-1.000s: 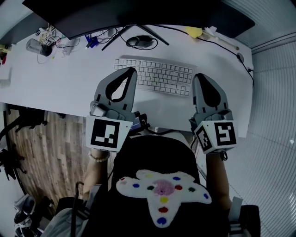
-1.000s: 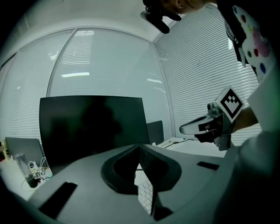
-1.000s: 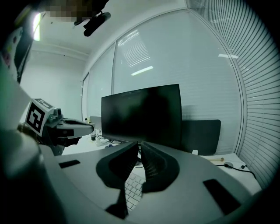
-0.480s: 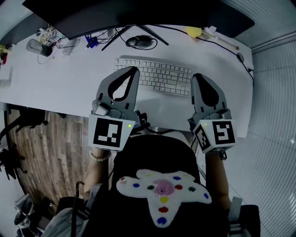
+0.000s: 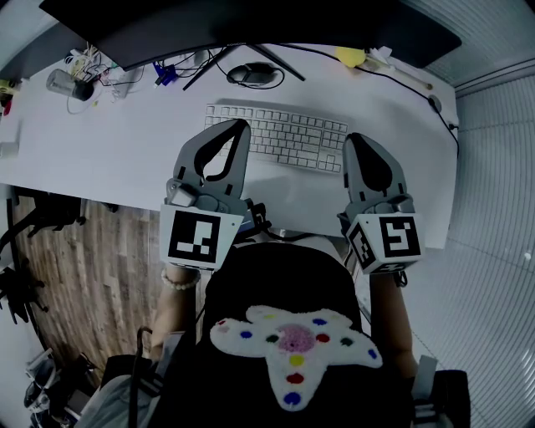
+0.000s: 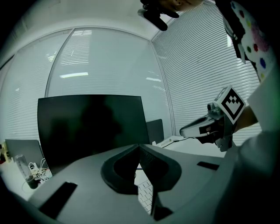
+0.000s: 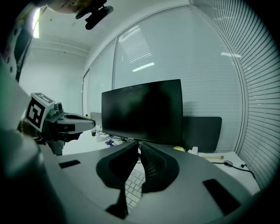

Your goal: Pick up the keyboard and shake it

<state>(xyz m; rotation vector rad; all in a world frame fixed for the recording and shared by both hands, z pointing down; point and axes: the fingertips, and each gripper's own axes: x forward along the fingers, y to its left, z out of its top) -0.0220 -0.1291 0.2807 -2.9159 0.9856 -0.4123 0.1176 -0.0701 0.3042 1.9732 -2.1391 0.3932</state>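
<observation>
Head view: the white keyboard [image 5: 280,138] lies flat on the white tabletop [image 5: 125,142], in front of the dark monitor [image 5: 251,21]. The left gripper [image 5: 237,125] points over the keyboard's left near edge, its jaws pressed together with nothing between them. The right gripper [image 5: 355,138] is just beside the keyboard's right end, its jaws all but closed, a thin slit between them, also empty. Neither holds the keyboard.

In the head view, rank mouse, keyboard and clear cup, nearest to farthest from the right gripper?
1. Keyboard, just left of the right gripper.
2. Mouse, farther back and left.
3. Clear cup, far left corner.
</observation>
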